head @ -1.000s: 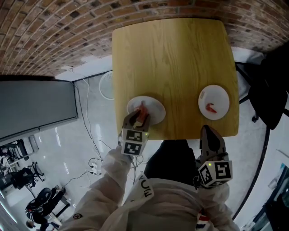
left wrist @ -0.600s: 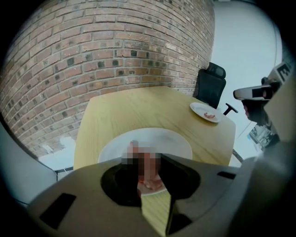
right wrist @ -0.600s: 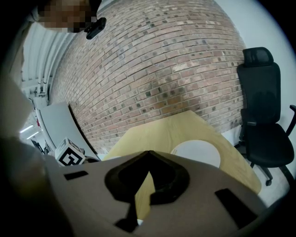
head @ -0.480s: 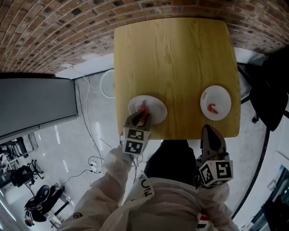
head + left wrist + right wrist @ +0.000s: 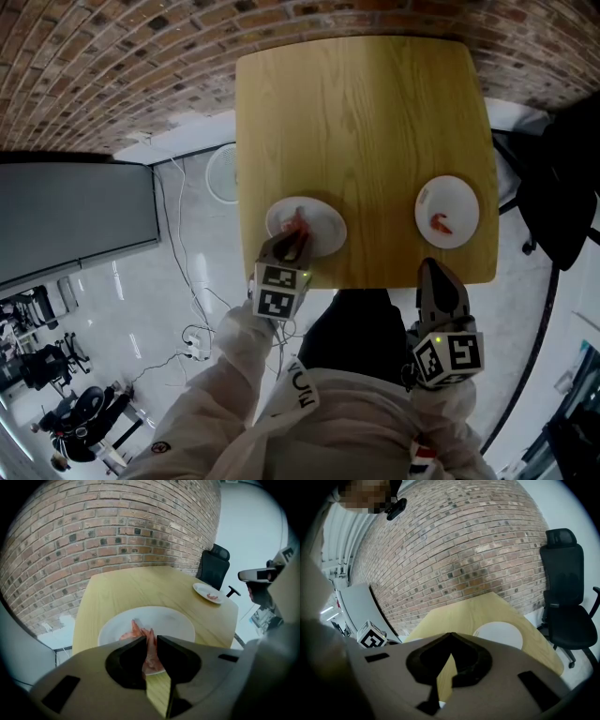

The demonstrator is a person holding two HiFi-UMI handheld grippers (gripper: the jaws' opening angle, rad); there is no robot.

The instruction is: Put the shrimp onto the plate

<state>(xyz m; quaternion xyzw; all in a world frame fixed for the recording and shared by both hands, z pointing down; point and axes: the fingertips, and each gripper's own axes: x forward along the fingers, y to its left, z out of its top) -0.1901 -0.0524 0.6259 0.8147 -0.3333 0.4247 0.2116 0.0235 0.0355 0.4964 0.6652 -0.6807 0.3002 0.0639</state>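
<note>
Table point(image 5: 366, 122) stands before brick wall point(image 5: 112, 66)
Left plate point(image 5: 326, 232) and right plate point(image 5: 459, 195) lie well apart along the near edge, left shrimp point(image 5: 298, 225) on one, right shrimp point(image 5: 439, 223) on the other; chair point(image 5: 562, 187) stands right of the table.

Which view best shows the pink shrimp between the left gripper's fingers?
The left gripper view: the pink shrimp fills the gap between the fingers of the left gripper, which have just been closing on it above the round white plate. The head view shows only a small pink streak. The right gripper view does not show it.
</note>
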